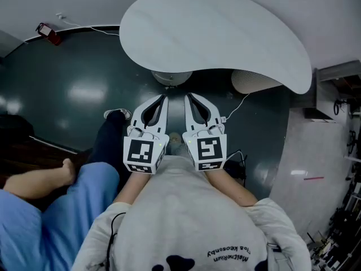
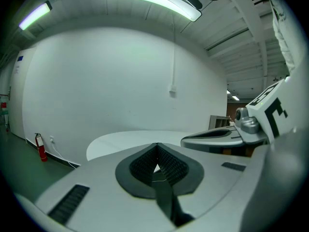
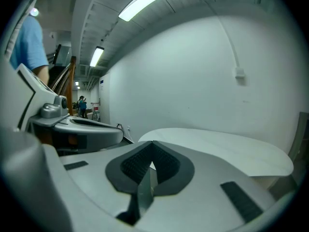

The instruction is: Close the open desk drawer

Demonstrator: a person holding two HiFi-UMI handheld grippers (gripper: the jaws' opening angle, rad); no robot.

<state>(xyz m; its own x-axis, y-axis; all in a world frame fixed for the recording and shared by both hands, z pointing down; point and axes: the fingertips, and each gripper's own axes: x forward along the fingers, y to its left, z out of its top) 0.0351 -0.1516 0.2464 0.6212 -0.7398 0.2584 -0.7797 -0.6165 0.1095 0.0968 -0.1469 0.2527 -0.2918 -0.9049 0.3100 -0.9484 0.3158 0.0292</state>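
Both grippers hang side by side in front of my chest, pointing at a white curved desk top (image 1: 214,33). My left gripper (image 1: 164,97) has its pads meeting at the tip with nothing between them, as the left gripper view (image 2: 157,145) also shows. My right gripper (image 1: 188,96) is shut and empty too, as seen in its own view (image 3: 153,143). Neither touches the desk (image 3: 227,151). No drawer shows in any view.
A round pedestal base (image 1: 172,78) stands under the desk on the dark green floor. A red fire extinguisher (image 1: 49,34) and a white cable lie by the far wall. Another person in blue trousers (image 1: 51,208) sits at the left. Shelving (image 1: 338,89) stands at the right.
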